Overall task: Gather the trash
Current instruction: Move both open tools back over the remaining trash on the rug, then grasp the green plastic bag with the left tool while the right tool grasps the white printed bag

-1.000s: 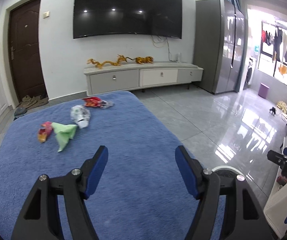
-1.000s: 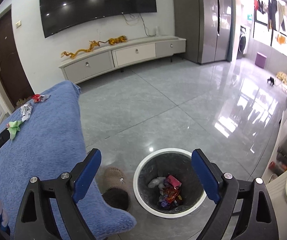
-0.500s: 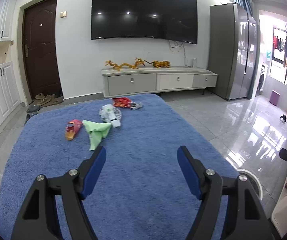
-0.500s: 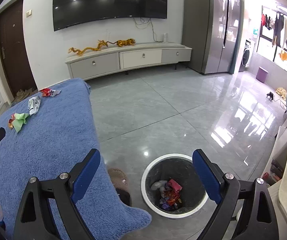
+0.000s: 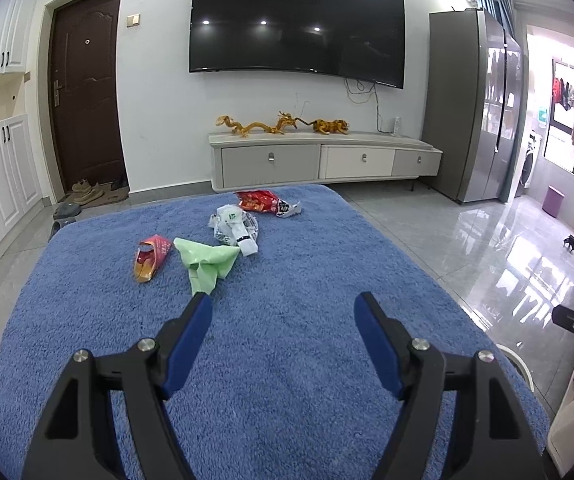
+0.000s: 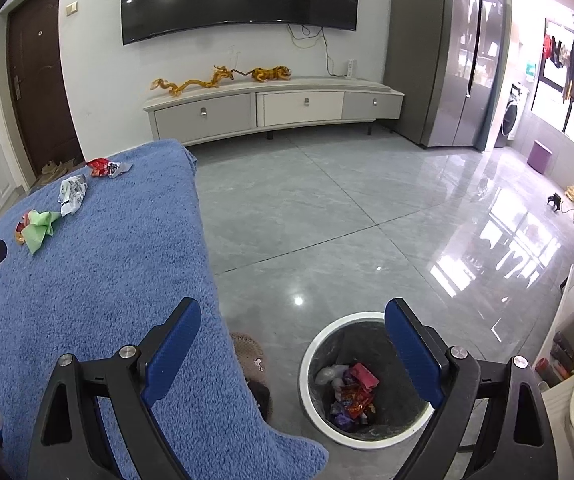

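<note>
The bin shows only a sliver of white rim past the blue blanket. The right gripper's finger covers part of the bin's rim in the right view. Print on the wrappers is too small to read.

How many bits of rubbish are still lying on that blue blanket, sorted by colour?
Red: 2, red wrapper and red-orange wrapper
White: 1, white wrapper
Green: 1, green bag
Total: 4
</note>
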Available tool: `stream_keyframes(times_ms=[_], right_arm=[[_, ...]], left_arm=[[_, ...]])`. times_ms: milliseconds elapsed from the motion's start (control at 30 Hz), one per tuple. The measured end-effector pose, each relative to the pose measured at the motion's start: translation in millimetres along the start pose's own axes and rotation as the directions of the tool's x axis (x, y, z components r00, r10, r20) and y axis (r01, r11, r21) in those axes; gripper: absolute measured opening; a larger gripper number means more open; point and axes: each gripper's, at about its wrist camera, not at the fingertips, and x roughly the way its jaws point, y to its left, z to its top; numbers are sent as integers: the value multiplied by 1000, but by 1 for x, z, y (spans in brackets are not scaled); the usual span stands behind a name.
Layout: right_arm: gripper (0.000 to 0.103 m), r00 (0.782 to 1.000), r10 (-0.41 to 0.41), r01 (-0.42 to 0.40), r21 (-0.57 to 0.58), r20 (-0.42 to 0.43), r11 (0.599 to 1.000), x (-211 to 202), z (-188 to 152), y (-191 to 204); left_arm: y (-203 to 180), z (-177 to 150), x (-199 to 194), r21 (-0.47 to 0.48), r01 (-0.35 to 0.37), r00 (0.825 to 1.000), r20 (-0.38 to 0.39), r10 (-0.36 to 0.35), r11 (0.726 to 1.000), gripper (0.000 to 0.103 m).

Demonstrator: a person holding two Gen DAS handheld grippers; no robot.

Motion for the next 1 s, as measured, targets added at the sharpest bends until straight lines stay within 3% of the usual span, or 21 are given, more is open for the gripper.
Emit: stream_keyframes(times_ms=[233, 400, 567, 733, 1000], right_arm=[[92, 1000, -23, 24, 47, -14, 999, 16, 3, -17], [91, 999, 14, -13, 20, -40, 1000, 34, 14, -6], [87, 991, 124, -126, -37, -40, 991, 52, 35, 31], [86, 968, 247, -250, -97, -43, 963, 69, 55, 75], [85, 936, 347, -352, -166, -57, 921, 94, 80, 130]], left_arm=[[-2, -3, 25, 35, 34, 998, -61, -31, 999, 72], [4, -6, 40, 73, 24, 997, -80, -18, 997, 72], [36, 5, 48, 18, 20, 996, -83, -19, 1000, 72], [78, 18, 59, -82, 25, 996, -84, -31, 996, 73], [99, 39, 96, -156, 28, 994, -96, -44, 987, 77]])
